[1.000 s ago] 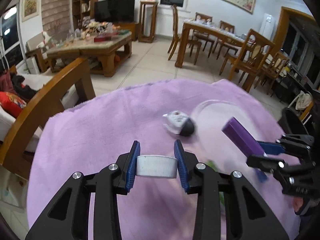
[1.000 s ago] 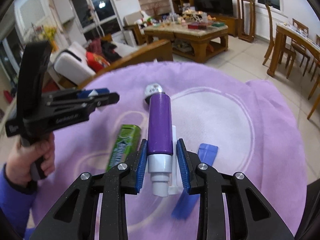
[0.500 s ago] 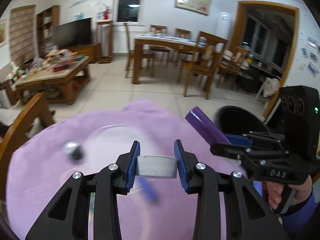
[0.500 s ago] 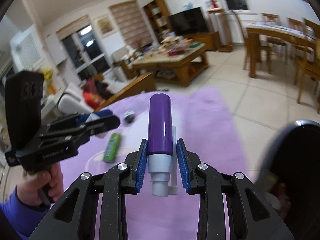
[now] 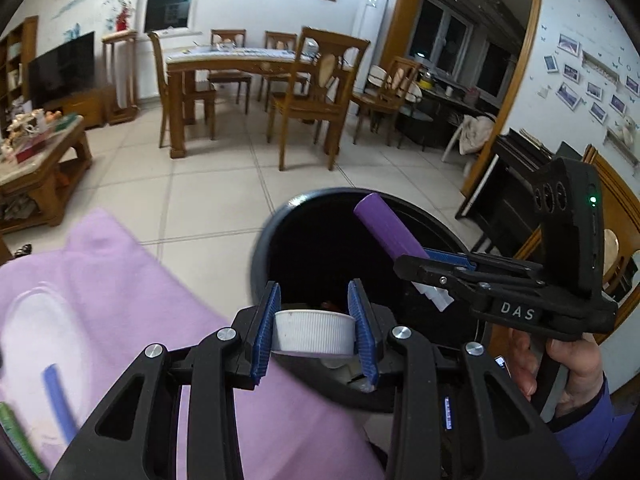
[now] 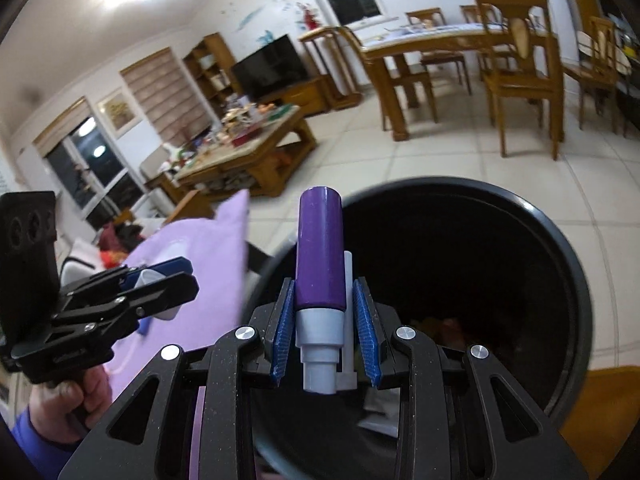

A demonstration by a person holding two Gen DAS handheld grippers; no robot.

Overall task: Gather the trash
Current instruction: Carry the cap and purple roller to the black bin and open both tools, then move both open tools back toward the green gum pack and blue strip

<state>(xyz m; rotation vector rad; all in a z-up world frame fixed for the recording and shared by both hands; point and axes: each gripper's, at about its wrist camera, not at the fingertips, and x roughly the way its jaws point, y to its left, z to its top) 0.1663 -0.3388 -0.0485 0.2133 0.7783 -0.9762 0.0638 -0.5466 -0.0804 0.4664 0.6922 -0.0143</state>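
Note:
My left gripper [image 5: 314, 332] is shut on a white ribbed bottle cap [image 5: 314, 336] and holds it over the near rim of a black round trash bin [image 5: 280, 220]. My right gripper [image 6: 325, 330] is shut on a purple and white marker [image 6: 320, 256] and holds it above the bin's dark opening [image 6: 560, 240]. The right gripper with the marker [image 5: 386, 228] also shows in the left wrist view, over the bin. The left gripper [image 6: 160, 284] shows at the left of the right wrist view, beside the bin. Some trash lies at the bin's bottom.
The table with the purple cloth [image 5: 132, 300] lies to the left of the bin; a blue strip [image 5: 60, 404] and a green packet [image 5: 16, 436] lie on it. Dining table and chairs [image 5: 256, 76] stand beyond on the tiled floor. A coffee table [image 6: 248, 148] stands farther left.
Both grippers have swung right, away from the purple cloth, to above the black bin, still holding the cap and the marker. The bin now fills much of both views.

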